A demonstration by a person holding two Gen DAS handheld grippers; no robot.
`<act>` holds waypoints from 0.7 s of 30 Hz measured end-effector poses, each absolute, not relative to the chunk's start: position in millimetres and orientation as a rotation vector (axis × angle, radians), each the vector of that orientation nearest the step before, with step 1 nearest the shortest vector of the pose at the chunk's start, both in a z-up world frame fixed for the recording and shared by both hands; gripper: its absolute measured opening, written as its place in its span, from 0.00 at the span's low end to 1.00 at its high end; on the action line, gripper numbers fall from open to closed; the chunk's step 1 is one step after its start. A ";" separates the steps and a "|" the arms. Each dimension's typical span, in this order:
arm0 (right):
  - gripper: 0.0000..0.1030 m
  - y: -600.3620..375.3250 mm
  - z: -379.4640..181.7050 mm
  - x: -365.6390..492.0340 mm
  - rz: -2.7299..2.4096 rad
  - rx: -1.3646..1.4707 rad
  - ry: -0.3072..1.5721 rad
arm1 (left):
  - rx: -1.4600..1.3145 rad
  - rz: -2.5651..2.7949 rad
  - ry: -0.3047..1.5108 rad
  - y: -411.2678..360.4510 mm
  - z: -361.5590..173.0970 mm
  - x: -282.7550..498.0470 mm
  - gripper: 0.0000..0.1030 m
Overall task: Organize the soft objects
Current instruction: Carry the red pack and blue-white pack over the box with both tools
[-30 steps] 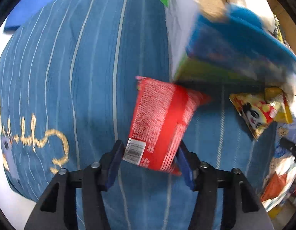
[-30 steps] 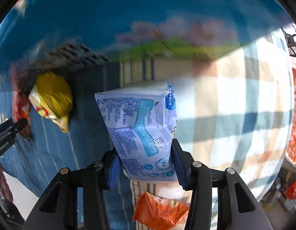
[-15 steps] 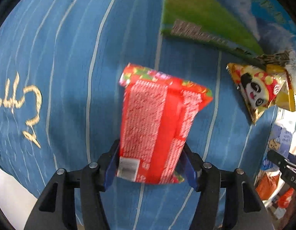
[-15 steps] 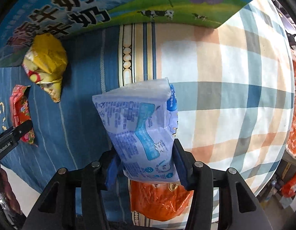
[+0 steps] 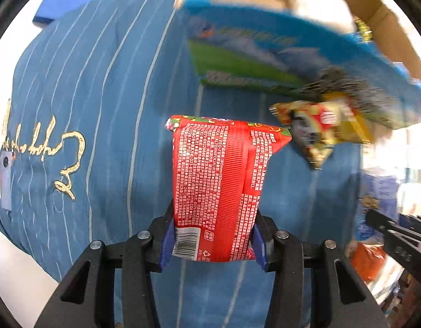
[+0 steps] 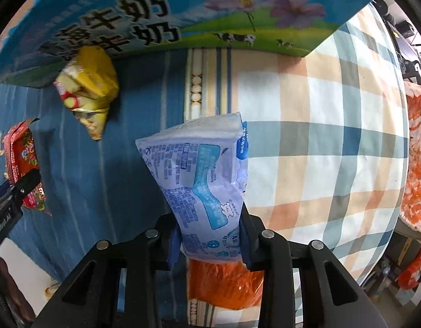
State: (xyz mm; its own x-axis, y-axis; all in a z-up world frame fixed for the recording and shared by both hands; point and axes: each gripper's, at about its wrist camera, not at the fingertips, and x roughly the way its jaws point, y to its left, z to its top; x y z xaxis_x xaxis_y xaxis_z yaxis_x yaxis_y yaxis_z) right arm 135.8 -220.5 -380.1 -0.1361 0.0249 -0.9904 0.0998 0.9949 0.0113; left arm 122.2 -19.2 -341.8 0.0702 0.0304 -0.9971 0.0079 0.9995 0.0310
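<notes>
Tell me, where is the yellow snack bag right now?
In the right wrist view, the yellow snack bag lies upper left on the blue striped bedding, just under the milk carton box.

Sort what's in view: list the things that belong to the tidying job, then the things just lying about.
Job: red pack in left gripper; pale blue pack in right gripper; yellow snack bag; orange pack; milk carton box.

Lying about: blue striped bedding; checked sheet; orange floral cloth.

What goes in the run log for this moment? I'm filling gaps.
left gripper: shut on red packet | right gripper: shut on pale blue packet
</notes>
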 end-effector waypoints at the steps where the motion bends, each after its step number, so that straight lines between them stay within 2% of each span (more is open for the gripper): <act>1: 0.35 -218.3 -374.2 132.8 -0.057 0.094 1.700 | 0.024 0.007 1.487 -20.6 -334.7 116.6 0.42; 8: 0.35 -196.4 -312.8 113.1 0.032 0.099 1.614 | 0.019 -0.042 1.388 -42.3 -275.0 88.2 0.42; 16: 0.35 -186.6 -225.7 99.3 0.090 0.098 1.484 | -0.027 -0.107 1.320 -43.7 -222.5 95.6 0.42; 21: 0.35 -208.0 -198.0 101.7 0.111 0.100 1.434 | -0.051 -0.126 1.272 -39.3 -193.2 106.2 0.42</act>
